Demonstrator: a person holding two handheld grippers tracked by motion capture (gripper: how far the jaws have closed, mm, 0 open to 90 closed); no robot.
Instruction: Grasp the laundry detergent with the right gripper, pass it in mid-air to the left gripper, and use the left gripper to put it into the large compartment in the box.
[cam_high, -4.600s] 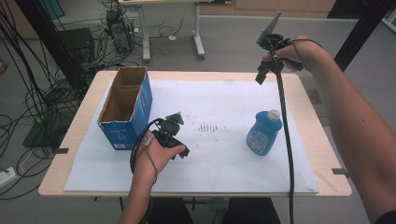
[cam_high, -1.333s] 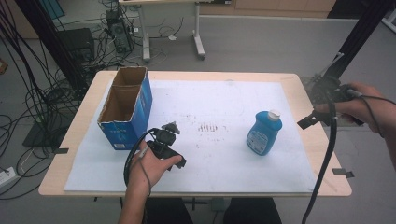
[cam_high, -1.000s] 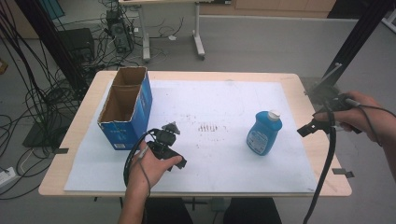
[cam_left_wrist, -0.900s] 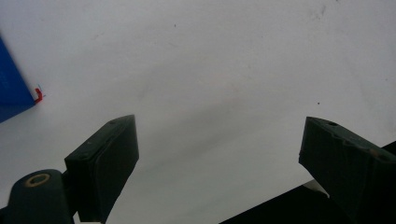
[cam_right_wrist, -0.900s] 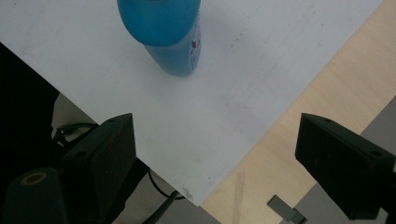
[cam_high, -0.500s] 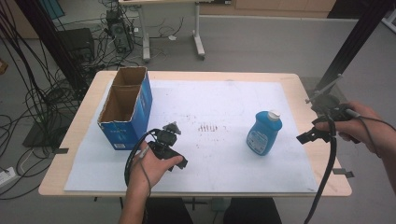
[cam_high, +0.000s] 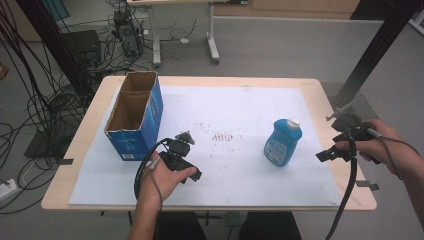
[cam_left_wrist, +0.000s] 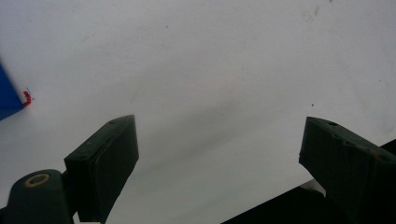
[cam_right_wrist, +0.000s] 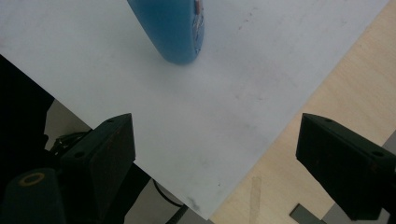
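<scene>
Near the right edge of the table (cam_high: 320, 95), the right gripper (cam_high: 327, 154) hung over bare wood with its jaws wide and empty, having just opened a little further; it faced the blue bottle (cam_high: 282, 142), apparently lined up for a side grasp. That bottle stood upright on the white sheet (cam_high: 240, 105), right of centre and apart from the gripper: smooth plastic, flattened oval body, pale cap, printed label. By the front edge, left of centre, the left gripper (cam_high: 186, 136) rested low on the sheet, jaws likewise wide and empty, judged parked in reserve. An open-topped cardboard box (cam_high: 134, 117), blue outside and raw brown within, stood towards the left edge, probably the receptacle.
</scene>
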